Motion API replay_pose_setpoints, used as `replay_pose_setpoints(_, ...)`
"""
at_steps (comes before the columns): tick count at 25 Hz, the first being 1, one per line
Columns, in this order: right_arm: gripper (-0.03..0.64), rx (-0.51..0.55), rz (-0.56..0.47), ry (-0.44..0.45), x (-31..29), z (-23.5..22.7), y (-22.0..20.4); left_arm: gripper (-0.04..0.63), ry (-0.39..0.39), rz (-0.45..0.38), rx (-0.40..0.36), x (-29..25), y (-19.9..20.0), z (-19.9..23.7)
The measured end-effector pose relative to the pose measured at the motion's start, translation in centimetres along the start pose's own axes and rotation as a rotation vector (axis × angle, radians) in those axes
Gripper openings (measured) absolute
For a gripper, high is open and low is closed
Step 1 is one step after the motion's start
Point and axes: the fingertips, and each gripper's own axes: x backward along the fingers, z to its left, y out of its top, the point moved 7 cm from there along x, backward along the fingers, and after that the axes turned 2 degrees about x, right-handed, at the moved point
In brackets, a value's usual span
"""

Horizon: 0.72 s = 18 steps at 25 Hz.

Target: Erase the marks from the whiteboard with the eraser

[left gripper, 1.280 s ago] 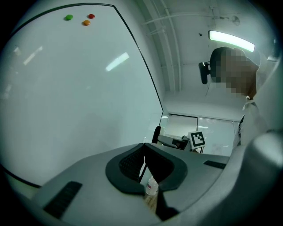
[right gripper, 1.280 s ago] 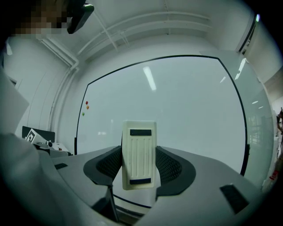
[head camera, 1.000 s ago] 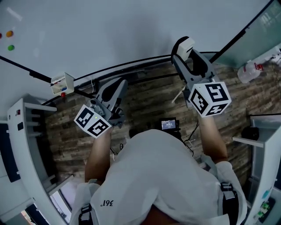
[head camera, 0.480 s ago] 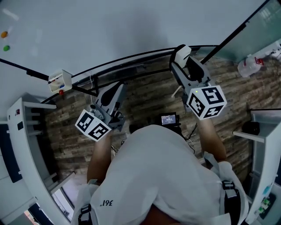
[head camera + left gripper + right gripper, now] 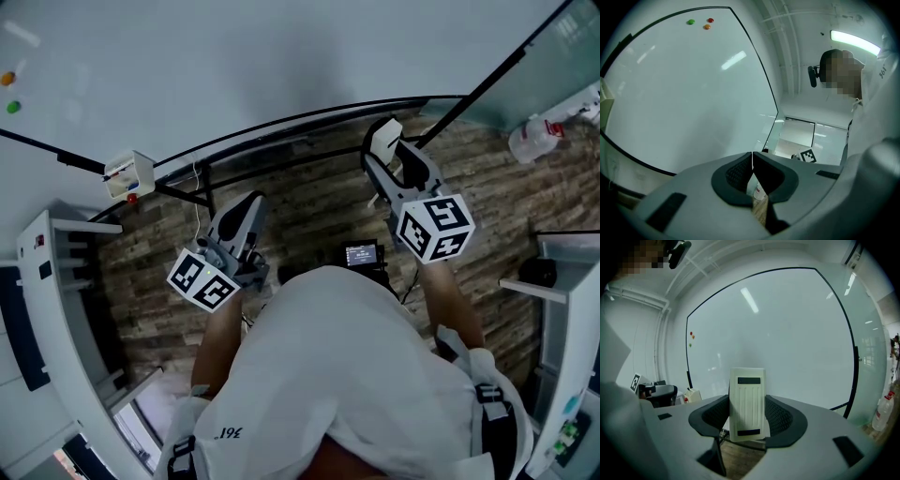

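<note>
A large whiteboard (image 5: 244, 66) fills the top of the head view and shows no pen marks on it. My right gripper (image 5: 389, 155) is shut on a cream white eraser (image 5: 747, 401), which stands upright between its jaws, a short way back from the board (image 5: 787, 333). The eraser's tip (image 5: 383, 137) shows below the board's lower edge. My left gripper (image 5: 246, 211) hangs lower at the left, shut with nothing in it; its jaws (image 5: 752, 176) meet. The board (image 5: 679, 93) slants away to its left.
Three small round magnets (image 5: 700, 23) sit in the board's top corner. A small white box (image 5: 129, 175) with a red part hangs at the board's lower left. A clear bottle (image 5: 539, 139) stands on the wood-look floor at the right. White shelving (image 5: 56, 309) stands at both sides.
Both grippers have drawn back and down from the whiteboard, toward the person's body. The eraser stays held in the right gripper.
</note>
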Motion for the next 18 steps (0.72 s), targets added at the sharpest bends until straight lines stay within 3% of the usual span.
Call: replay_pose_setpoints(18, 0.250, 0.008, 0.006, -0.005, -0.18, 0.12, -0.34, 0.008, -0.009, 0.009, 0.005, -0.29, -0.20, 0.04)
